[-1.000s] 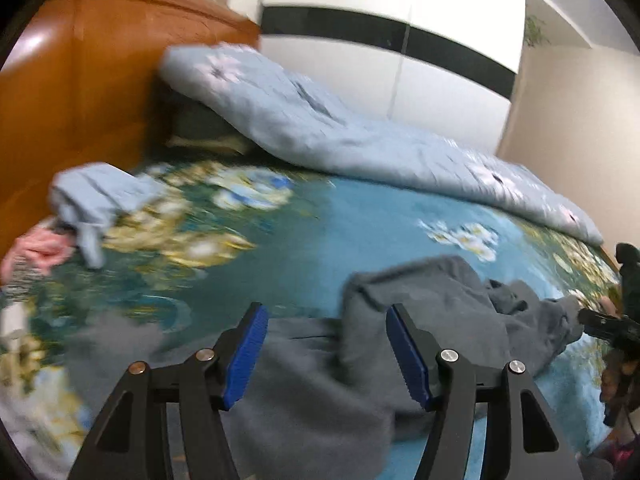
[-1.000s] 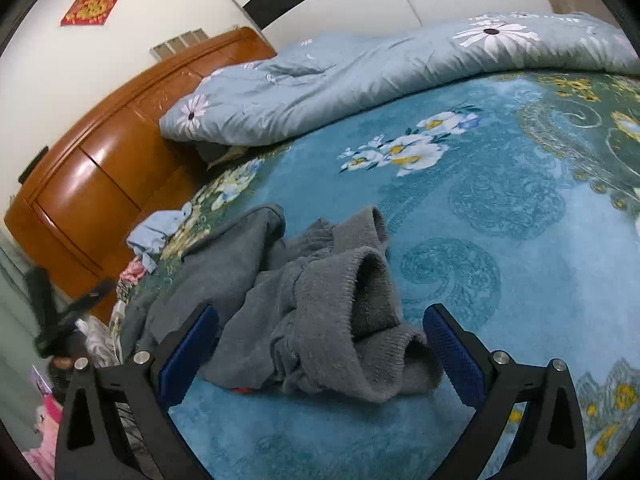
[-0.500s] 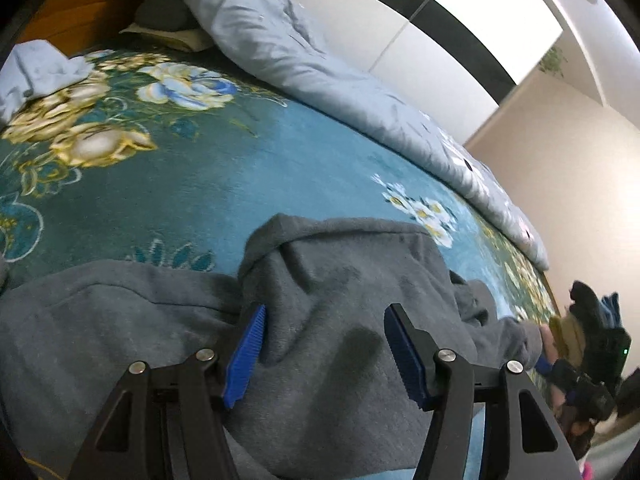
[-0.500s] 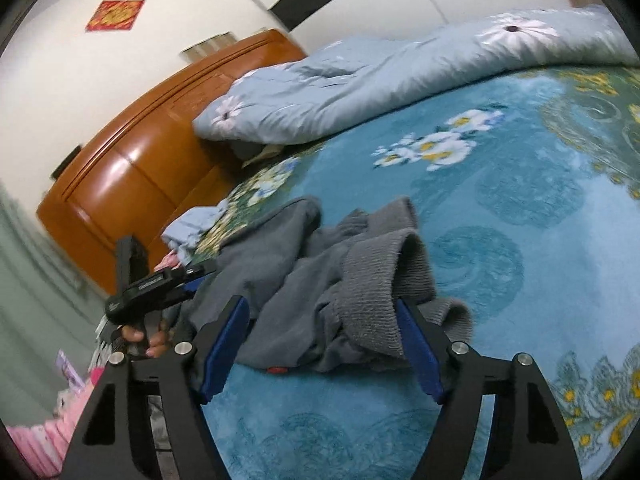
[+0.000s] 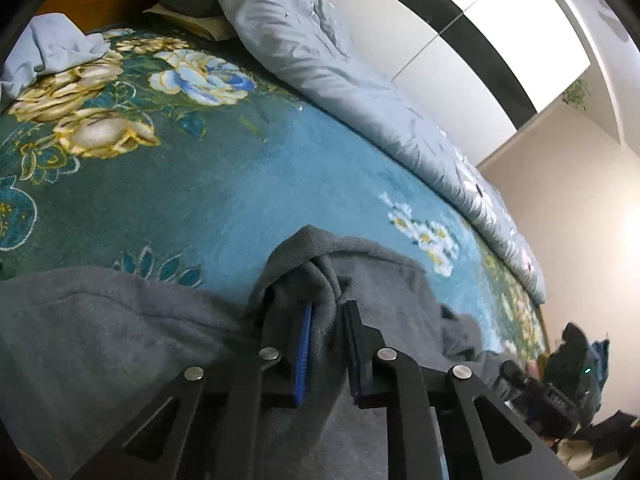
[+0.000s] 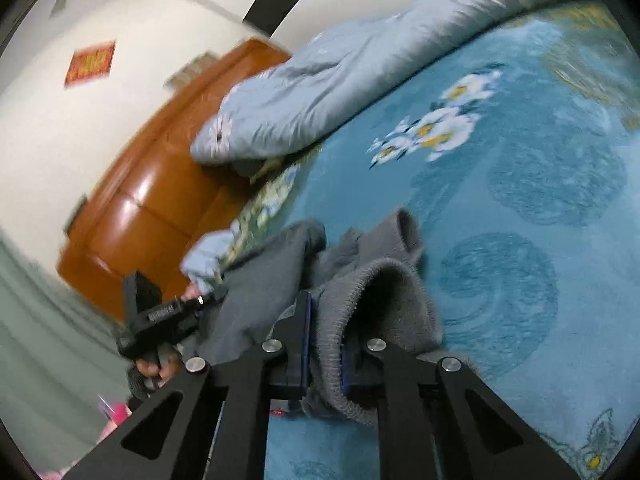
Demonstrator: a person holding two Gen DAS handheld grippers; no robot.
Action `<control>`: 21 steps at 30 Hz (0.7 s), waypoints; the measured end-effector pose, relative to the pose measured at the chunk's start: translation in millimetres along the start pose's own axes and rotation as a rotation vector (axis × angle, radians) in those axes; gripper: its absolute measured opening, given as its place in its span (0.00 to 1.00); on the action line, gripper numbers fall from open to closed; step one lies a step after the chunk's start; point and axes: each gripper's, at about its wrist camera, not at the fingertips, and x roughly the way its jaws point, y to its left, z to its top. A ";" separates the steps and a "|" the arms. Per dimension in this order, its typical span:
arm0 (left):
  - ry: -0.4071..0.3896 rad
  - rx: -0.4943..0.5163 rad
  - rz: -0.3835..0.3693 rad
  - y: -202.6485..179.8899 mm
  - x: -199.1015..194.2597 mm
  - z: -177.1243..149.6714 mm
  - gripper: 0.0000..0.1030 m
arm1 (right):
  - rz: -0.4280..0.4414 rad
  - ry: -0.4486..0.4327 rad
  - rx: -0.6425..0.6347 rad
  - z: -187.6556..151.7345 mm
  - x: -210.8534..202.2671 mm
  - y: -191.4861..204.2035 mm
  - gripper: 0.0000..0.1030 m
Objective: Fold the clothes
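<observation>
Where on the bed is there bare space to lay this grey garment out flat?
The widest bare patch is the teal bedspread between the grey garment and the rolled light-blue quilt, around the white flower print. It is crowded toward the wooden headboard, where a crumpled light-blue cloth lies, and along the quilt's edge.

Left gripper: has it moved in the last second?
Yes. The left gripper went forward and down toward the bedspread, closing on the grey garment.
</observation>
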 end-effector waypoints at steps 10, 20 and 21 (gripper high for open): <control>-0.191 0.098 -0.372 -126.7 -42.5 73.5 0.12 | -0.130 -0.393 -0.272 91.9 -139.6 54.7 0.09; -0.215 0.167 -0.366 -109.1 -83.0 23.4 0.00 | -0.506 -0.217 -0.253 19.3 -162.1 -18.1 0.10; -0.218 0.150 -0.346 -97.5 -88.3 20.2 0.00 | -0.517 -0.200 -0.229 13.9 -162.3 -27.4 0.10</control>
